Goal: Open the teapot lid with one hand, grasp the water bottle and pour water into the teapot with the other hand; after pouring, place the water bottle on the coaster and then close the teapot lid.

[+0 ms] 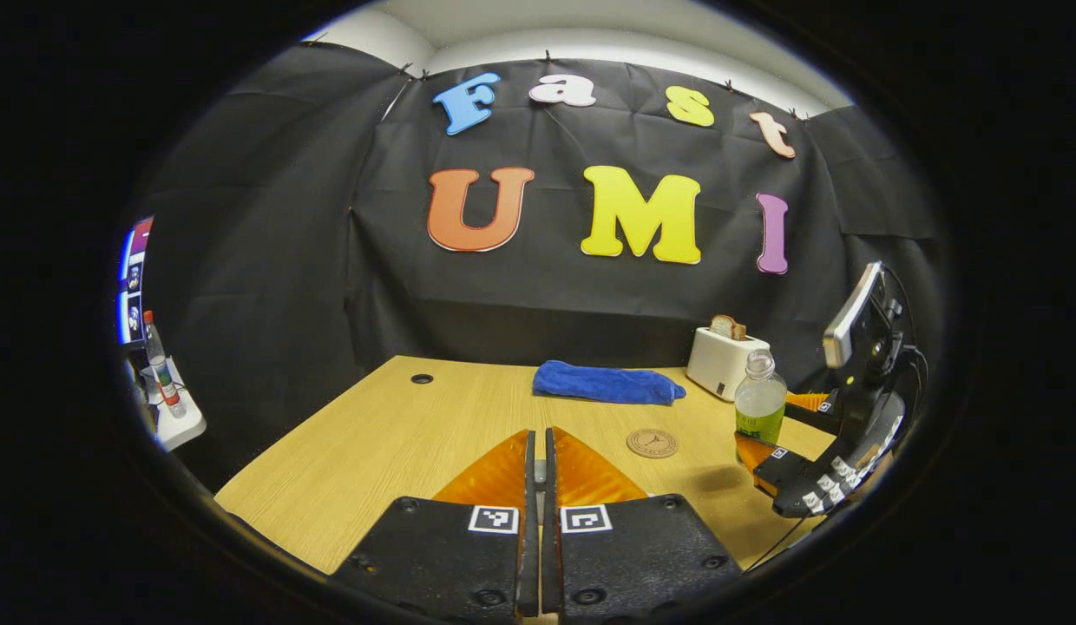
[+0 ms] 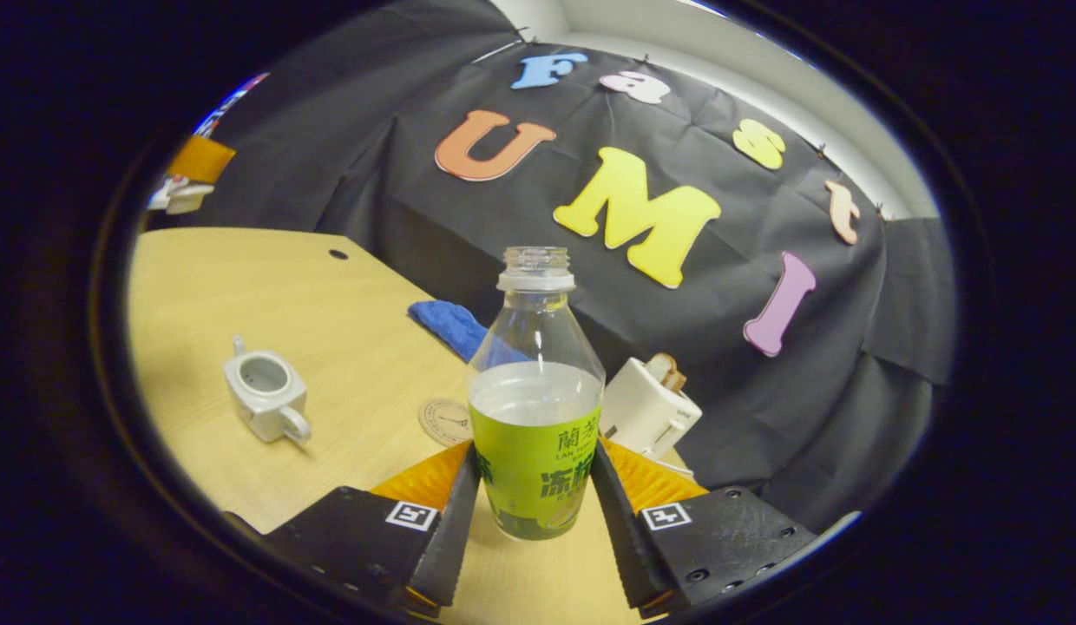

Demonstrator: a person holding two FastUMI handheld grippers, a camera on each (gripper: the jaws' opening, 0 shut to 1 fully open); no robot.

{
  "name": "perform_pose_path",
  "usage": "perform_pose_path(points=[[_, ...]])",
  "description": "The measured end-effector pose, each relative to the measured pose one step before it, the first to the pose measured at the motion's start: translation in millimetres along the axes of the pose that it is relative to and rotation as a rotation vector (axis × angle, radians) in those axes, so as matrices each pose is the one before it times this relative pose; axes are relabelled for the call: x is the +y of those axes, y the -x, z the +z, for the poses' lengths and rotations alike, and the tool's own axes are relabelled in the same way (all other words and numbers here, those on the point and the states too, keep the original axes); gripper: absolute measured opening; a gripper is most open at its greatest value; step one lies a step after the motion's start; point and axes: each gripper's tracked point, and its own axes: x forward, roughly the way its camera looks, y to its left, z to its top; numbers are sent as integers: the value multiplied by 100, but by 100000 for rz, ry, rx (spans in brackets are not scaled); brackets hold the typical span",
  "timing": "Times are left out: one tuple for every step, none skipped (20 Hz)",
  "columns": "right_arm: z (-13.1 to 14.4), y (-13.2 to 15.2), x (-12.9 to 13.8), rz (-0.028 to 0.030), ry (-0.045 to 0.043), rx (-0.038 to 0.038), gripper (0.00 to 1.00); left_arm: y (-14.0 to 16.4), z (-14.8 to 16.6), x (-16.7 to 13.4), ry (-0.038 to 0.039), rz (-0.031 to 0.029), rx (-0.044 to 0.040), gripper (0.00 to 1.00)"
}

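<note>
Fingers of the right gripper (image 2: 534,499) are pressing both sides of the uncapped water bottle (image 2: 535,408), which is standing upright on the tabletop (image 2: 243,286). Just behind it, the round coaster (image 2: 442,420) is lying flat, with a white toaster (image 2: 649,408) and a blue cloth (image 2: 449,323) beyond. The lidless teapot (image 2: 266,397) is sitting well apart to the left. The left gripper (image 1: 539,460) is hovering clenched, holding nothing visible.

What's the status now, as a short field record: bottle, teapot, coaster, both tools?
water bottle: uncapped, part full, upright on table
right tool: fingers flank the bottle, contact unclear
left tool: shut, whether it holds the lid cannot be told
teapot: lid off, mouth open
coaster: bare, beside the bottle
blue cloth: at the table's far edge
</note>
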Motion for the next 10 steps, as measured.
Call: perform_pose_path(points=[[326, 152, 651, 292, 6086, -1348, 70, 95, 22, 174, 154, 200, 94, 4], [347, 160, 825, 1542, 6682, -2144, 70, -28, 21, 270, 119, 326, -113, 4], [572, 247, 714, 857, 6216, -2697, 70, 35, 167, 353, 73, 763, -512, 4], [146, 61, 402, -828, 6001, -1036, 70, 64, 101, 276, -140, 620, -240, 4], [64, 67, 454, -767, 6376, -144, 70, 25, -56, 242, -8, 133, -1, 4], [201, -6, 445, -825, 4999, -188, 70, -27, -91, 124, -68, 95, 278, 4], [49, -105, 372, -792, 4508, 174, 70, -20, -34, 162, -137, 267, 88, 4], [125, -164, 304, -778, 3347, -199, 71, -40, -24, 173, -173, 220, 171, 4], [79, -145, 288, -702, 2799, -95, 71, 39, -47, 254, -22, 189, 201, 4], [-22, -183, 390, -226, 2892, 332, 71, -30, 16, 251, 101, 328, -3, 4]])
